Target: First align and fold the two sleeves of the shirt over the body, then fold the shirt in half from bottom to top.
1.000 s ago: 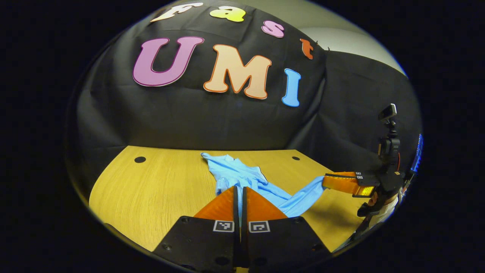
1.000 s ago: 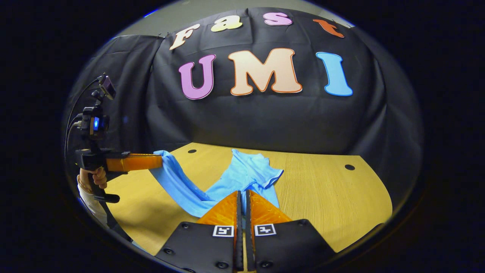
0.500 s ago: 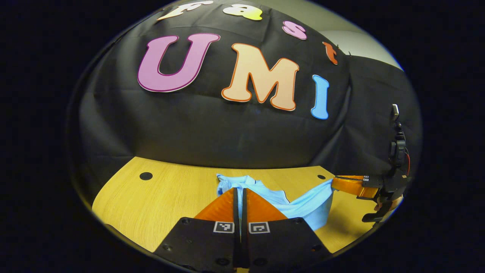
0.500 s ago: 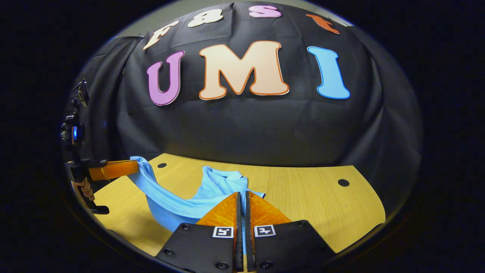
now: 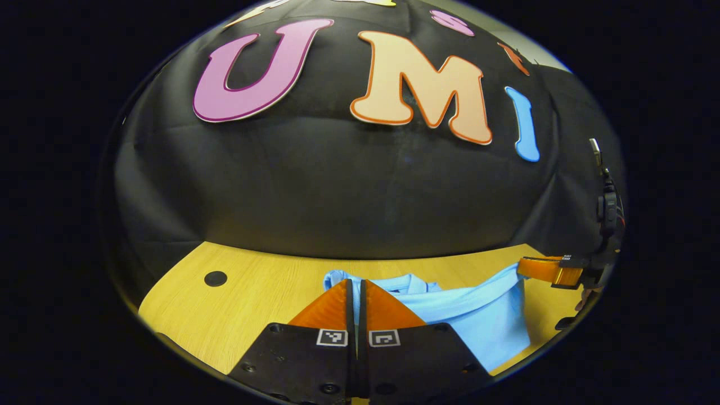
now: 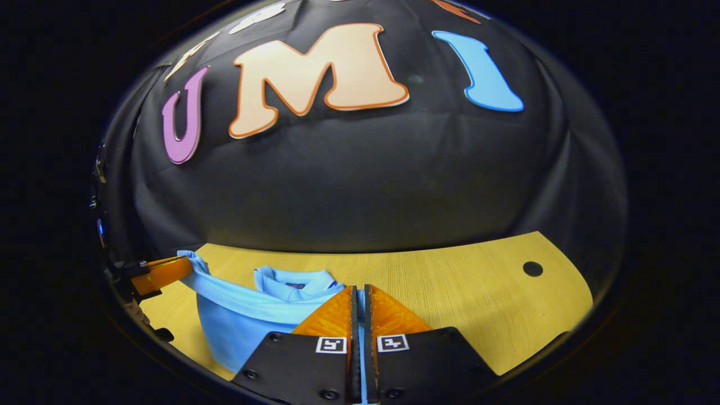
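In the left gripper view, the left gripper (image 5: pixel 355 288) is pinching the blue shirt (image 5: pixel 478 320) at its hem, fingers closed — the bottom-to-top fold looks underway over the wooden table (image 5: pixel 253 298).

In the right gripper view, the right gripper (image 6: pixel 360 292) is likewise clamping the raised hem; next, lowering it evenly onto the collar (image 6: pixel 292 277).

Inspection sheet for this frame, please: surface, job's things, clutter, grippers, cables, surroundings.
Surface: wooden table, round holes in it.
Job's things: blue shirt, one edge lifted and stretched between the grippers, collar lying on the table.
Clutter: nothing seen.
Grippers: left gripper and right gripper both shut on the shirt.
Cables: nothing clearly seen.
Surroundings: black cloth wall behind the table.
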A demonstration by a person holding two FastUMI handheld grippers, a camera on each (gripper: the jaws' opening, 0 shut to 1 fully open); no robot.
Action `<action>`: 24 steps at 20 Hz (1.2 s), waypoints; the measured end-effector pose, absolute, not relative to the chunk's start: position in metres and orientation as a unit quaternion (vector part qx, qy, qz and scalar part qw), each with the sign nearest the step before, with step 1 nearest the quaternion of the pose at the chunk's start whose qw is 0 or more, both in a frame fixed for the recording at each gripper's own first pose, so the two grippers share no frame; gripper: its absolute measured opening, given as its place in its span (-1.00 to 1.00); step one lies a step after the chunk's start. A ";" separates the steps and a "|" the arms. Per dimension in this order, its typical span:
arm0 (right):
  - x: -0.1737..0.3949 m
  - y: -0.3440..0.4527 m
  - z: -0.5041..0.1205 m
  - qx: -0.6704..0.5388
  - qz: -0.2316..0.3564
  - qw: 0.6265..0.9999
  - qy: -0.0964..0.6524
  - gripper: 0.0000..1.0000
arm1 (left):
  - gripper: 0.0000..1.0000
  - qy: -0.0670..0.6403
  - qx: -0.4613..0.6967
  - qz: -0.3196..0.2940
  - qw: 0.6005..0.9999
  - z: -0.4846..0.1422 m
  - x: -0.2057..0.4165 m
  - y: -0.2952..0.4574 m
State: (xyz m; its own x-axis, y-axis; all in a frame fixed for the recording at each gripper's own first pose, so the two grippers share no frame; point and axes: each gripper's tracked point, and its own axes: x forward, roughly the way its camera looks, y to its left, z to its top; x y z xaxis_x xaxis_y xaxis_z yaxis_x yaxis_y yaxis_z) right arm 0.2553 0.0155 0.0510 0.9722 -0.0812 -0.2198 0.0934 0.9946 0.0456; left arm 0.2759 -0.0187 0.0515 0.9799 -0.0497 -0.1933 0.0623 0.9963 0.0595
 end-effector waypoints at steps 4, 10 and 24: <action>0.292 0.008 0.021 0.041 -0.055 0.989 0.131 -0.89 | -1.00 0.106 0.051 -0.006 0.993 0.024 0.307 -0.013; 0.296 0.001 0.004 0.045 -0.040 0.988 0.144 -0.74 | -0.82 0.103 0.074 0.031 0.991 0.015 0.317 -0.002; 0.187 0.034 0.026 0.016 0.015 0.995 0.092 0.95 | 0.94 0.115 0.047 0.005 0.992 0.023 0.211 -0.011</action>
State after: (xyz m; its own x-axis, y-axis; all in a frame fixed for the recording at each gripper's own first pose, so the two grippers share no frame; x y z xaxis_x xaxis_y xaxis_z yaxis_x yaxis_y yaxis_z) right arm 0.1869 0.0343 0.0264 0.9825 0.0321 -0.1833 -0.0264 0.9991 0.0338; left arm 0.2106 -0.0114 0.0227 0.9737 0.0205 -0.2268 0.0011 0.9955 0.0945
